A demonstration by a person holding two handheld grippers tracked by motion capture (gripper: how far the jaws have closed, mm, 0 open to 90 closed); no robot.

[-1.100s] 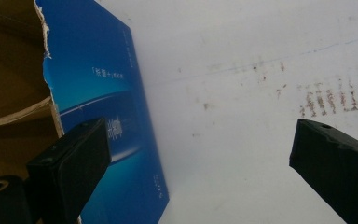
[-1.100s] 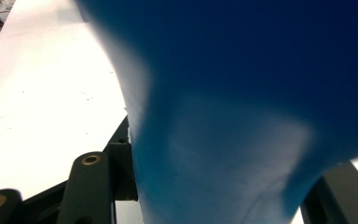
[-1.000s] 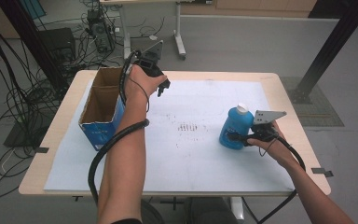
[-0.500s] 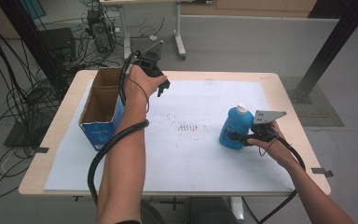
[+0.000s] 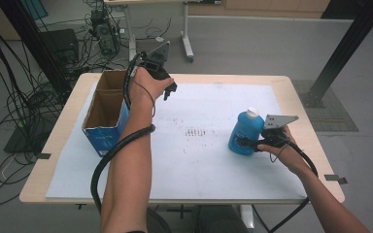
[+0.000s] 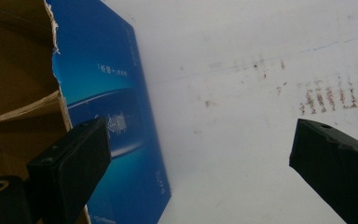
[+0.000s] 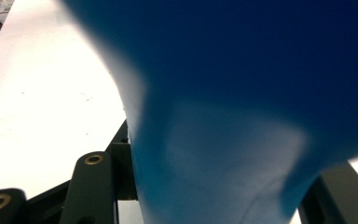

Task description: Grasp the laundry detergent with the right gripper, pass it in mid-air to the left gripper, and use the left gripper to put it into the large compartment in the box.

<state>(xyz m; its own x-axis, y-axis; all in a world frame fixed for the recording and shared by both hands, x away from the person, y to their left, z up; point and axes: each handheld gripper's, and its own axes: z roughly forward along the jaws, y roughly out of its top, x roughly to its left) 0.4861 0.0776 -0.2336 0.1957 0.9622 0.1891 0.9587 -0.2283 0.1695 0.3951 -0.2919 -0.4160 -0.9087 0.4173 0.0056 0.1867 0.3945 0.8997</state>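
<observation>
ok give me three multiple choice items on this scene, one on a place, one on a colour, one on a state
1. Where does the open cardboard box with blue sides stand?
A. left part of the table
B. right part of the table
C. on the floor

2. What colour is the cap of the blue plastic bottle?
A. red
B. white
C. black

3. How do the jaws of the left gripper stand?
A. shut on the box
B. shut on the bottle
C. open, holding nothing

Answers:
1 A: in the high view the box sits near the table's left edge.
2 B: the cap on the bottle's top shows white.
3 C: the left gripper view shows its jaws wide apart over the white table sheet.

The right gripper is shut on the bottle.
</observation>
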